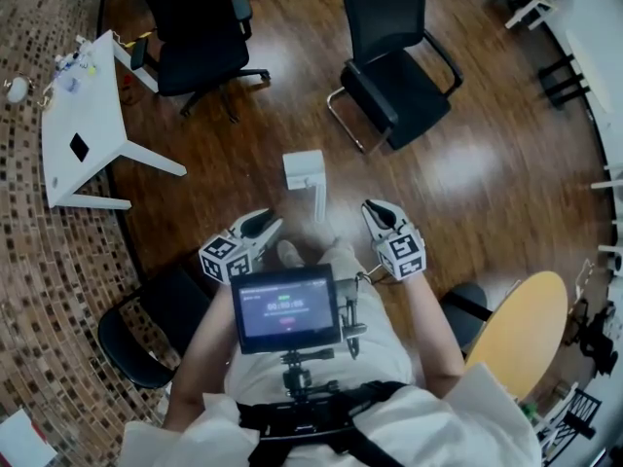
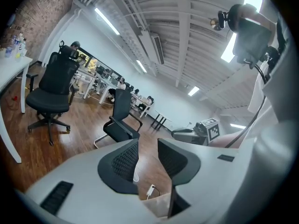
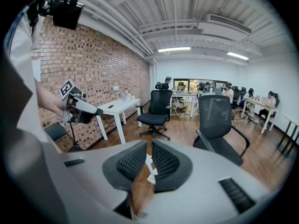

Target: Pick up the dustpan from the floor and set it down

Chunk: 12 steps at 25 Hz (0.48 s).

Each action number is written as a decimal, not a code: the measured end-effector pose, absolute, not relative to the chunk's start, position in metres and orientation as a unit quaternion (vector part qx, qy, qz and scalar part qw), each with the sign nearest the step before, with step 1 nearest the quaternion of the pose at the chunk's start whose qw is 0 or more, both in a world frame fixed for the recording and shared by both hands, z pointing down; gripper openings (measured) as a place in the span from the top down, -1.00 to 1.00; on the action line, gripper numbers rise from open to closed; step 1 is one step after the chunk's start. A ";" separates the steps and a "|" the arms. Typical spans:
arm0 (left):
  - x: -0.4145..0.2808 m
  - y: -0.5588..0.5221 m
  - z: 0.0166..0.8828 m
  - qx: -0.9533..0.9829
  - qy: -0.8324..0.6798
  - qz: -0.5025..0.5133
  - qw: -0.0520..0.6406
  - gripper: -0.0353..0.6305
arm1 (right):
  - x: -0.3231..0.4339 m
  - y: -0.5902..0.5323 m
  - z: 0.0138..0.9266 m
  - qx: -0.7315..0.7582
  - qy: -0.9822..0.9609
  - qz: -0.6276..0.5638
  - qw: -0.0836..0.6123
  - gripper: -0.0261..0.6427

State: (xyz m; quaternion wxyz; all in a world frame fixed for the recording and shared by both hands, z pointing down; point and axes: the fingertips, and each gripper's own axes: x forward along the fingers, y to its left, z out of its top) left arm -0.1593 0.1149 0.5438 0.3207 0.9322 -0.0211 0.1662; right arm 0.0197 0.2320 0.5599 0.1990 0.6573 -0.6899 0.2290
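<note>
The white dustpan [image 1: 304, 169] lies on the dark wood floor ahead of me, its long handle [image 1: 319, 202] pointing back toward me. My left gripper [image 1: 269, 224] hovers left of the handle's end, apart from it. Its jaws stand open, with only floor and a small white piece [image 2: 135, 176] showing in the gap. My right gripper [image 1: 373, 208] is held right of the handle, also apart from it. Its jaws are shut to a thin slit, and part of the dustpan [image 3: 149, 165] shows on the floor beyond them. Neither gripper holds anything.
A black office chair [image 1: 195, 37] and a black visitor chair [image 1: 399, 76] stand beyond the dustpan. A white table [image 1: 83, 125] is at the left by the patterned carpet, a round wooden table [image 1: 521, 329] at the right, a dark seat [image 1: 146, 329] by my left side.
</note>
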 end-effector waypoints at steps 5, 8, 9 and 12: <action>-0.168 0.117 0.548 0.932 -0.010 0.167 0.321 0.50 | 0.015 0.232 0.557 0.666 -0.683 0.219 0.203 0.78; -0.170 0.118 0.552 0.933 -0.017 0.181 0.310 0.50 | 0.016 0.236 0.557 0.672 -0.678 0.215 0.206 0.78; -0.171 0.118 0.554 0.934 -0.022 0.186 0.305 0.50 | 0.016 0.238 0.557 0.673 -0.677 0.216 0.205 0.78; -0.169 0.117 0.558 0.933 -0.030 0.193 0.303 0.50 | 0.019 0.240 0.560 0.670 -0.677 0.225 0.205 0.78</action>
